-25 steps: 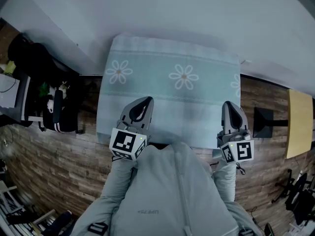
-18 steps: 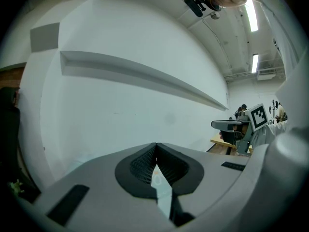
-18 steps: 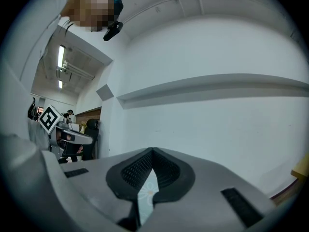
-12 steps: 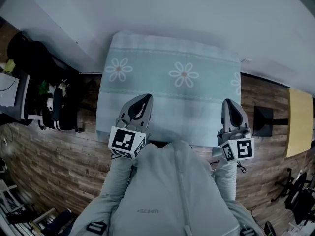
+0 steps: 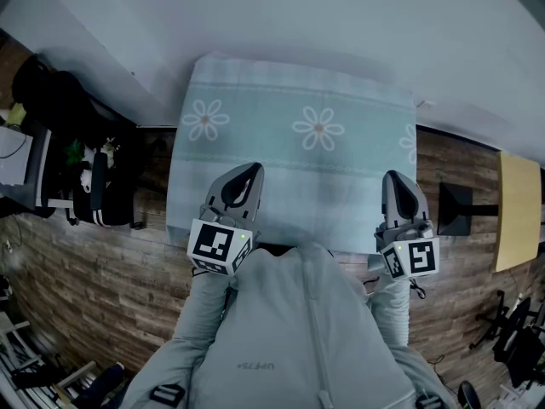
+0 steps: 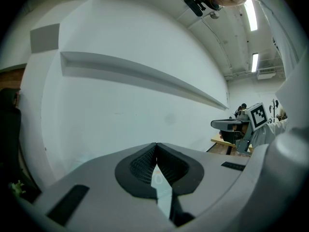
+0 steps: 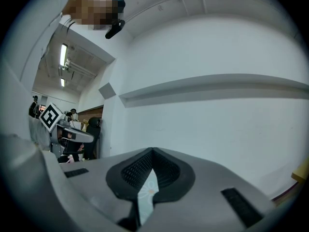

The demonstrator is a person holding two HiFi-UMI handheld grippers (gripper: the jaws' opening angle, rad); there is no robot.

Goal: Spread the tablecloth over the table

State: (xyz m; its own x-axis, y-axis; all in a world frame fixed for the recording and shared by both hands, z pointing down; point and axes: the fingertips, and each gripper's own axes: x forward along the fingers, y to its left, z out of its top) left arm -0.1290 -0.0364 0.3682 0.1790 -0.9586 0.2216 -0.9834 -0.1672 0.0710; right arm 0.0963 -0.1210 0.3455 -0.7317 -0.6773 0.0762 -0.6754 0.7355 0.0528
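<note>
— What are the claws doing?
— The left claw and the right claw are both shut tight. Nothing is in them, I think.
— And the tablecloth?
— It lies flat under them, covering the tabletop, right up to the white wall.
</note>
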